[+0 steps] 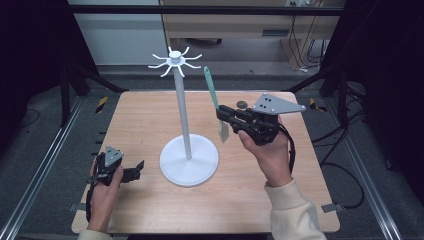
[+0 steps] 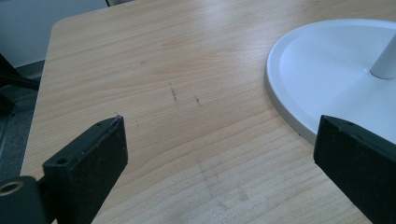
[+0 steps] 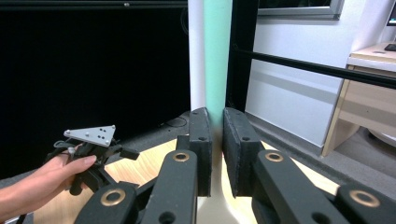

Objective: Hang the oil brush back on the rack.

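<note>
Slim teal-handled spatula [image 1: 213, 95], pale blade

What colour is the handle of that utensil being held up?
Mint green handle, clearest in the right gripper view.

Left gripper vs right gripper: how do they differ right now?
The left gripper has its jaws wide apart with nothing between them; the right gripper is clamped on a teal spatula. The left gripper sits low at the table, beside the white stand's base; the right gripper is held up in the air, to the right of the stand's pole. Both are black, two-jawed and hand-held.
</note>
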`<state>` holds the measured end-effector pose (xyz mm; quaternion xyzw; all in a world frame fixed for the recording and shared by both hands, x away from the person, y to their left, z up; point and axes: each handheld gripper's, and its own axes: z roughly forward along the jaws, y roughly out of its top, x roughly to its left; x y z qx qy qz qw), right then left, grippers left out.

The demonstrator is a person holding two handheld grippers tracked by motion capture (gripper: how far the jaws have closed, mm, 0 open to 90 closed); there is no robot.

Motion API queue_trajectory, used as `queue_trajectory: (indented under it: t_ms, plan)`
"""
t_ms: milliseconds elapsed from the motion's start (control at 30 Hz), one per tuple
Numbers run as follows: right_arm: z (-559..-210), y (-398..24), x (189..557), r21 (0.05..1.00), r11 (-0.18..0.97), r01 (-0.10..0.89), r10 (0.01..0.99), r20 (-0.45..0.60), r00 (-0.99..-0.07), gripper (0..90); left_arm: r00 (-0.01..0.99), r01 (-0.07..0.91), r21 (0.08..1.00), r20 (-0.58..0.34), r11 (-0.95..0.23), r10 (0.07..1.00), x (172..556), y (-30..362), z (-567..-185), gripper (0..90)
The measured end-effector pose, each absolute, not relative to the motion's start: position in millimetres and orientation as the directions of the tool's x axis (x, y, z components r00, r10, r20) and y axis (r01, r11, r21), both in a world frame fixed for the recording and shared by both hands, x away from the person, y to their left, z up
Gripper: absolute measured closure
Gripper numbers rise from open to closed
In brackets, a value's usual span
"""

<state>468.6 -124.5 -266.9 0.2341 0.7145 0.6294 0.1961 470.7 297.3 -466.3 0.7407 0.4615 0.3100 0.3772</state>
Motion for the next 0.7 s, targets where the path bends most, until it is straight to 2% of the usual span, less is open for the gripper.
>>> queue_trajectory:
  t_ms: [700]
  plan:
    - [-261.2,-117.1,478.6,0.988,0.115,0.106,0.580,0.020,-0.814,82.4,0.375,0.451,0.847,0.106,-0.281,0.921,470.0,299.3,-465.7,2.5]
